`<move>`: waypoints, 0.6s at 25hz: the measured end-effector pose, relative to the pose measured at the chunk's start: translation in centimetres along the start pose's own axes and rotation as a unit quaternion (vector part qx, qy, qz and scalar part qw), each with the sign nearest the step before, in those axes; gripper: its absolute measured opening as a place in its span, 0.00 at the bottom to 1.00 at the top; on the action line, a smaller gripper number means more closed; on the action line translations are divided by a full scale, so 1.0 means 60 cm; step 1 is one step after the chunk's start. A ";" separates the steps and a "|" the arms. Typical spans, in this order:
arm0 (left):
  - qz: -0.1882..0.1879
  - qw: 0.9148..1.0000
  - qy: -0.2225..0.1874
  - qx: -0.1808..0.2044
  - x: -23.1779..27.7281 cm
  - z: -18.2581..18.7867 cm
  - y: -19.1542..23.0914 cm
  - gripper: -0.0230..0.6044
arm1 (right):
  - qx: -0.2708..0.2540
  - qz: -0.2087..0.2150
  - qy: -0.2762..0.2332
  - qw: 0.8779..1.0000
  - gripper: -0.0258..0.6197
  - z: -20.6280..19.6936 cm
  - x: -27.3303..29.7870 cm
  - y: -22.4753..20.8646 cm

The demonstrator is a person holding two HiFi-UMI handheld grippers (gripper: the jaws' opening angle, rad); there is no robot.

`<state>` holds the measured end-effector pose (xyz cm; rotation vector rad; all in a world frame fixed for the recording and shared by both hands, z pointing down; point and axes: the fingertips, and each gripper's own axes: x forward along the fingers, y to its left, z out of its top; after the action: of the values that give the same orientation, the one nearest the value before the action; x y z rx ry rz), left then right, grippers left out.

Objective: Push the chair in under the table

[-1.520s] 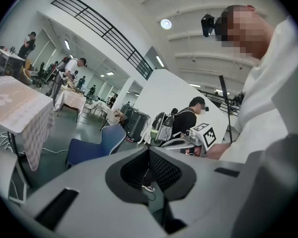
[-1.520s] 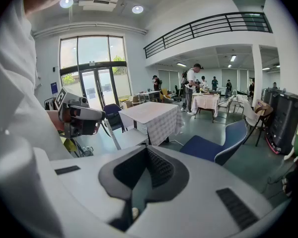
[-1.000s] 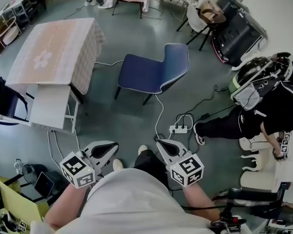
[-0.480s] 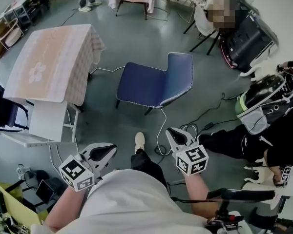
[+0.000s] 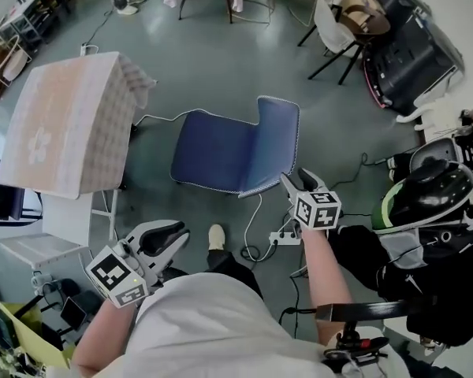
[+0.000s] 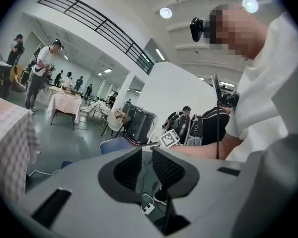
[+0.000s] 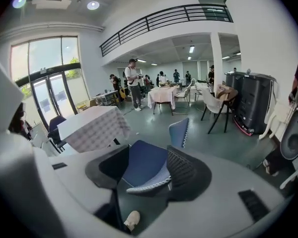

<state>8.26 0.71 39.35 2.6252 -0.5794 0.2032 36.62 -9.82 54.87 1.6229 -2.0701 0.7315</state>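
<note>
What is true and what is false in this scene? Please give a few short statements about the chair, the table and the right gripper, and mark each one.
1. The blue chair stands apart from the cloth-covered table, not under it. True.
2. The right gripper is shut on the chair's backrest. False: its jaws have just been opening and stand apart, gripping nothing.
3. A white power strip lies on the floor. True.
4. The table's cloth is plain dark blue. False: it is pale and checked.

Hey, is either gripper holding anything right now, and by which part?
Nothing is held. The right gripper, near the chair, has just been opening its jaws, with nothing between them. The left gripper is slightly open and empty.
</note>
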 end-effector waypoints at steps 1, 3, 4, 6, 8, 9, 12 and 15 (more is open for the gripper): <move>0.001 1.000 0.002 0.000 0.013 0.006 0.004 0.13 | 0.007 -0.007 0.006 1.000 0.42 0.003 0.025 -0.030; 0.007 1.000 0.008 -0.003 0.031 0.013 0.014 0.13 | 0.022 -0.017 0.025 0.999 0.47 -0.001 0.076 -0.080; 0.011 1.000 0.011 -0.006 0.037 0.015 0.019 0.13 | 0.031 -0.021 0.036 0.999 0.47 -0.004 0.102 -0.102; 0.017 1.000 0.014 -0.014 0.044 0.019 0.027 0.13 | 0.052 -0.028 0.056 0.997 0.47 -0.012 0.147 -0.143; 0.023 0.999 0.018 -0.019 0.047 0.023 0.036 0.13 | 0.078 -0.032 0.073 0.994 0.47 -0.023 0.182 -0.175; 0.028 0.999 0.018 -0.021 0.047 0.025 0.041 0.13 | 0.092 -0.031 0.080 0.992 0.47 -0.029 0.196 -0.188; 0.042 0.999 0.012 -0.027 0.039 0.032 0.065 0.13 | 0.142 -0.020 0.102 0.984 0.47 -0.049 0.231 -0.210; 0.053 0.998 0.006 -0.037 0.018 0.035 0.094 0.13 | 0.180 -0.011 0.113 0.977 0.29 -0.061 0.252 -0.196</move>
<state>6.90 -5.21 39.89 2.5224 -0.7103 0.2267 44.40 -21.13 68.73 1.6487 -1.8295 1.2813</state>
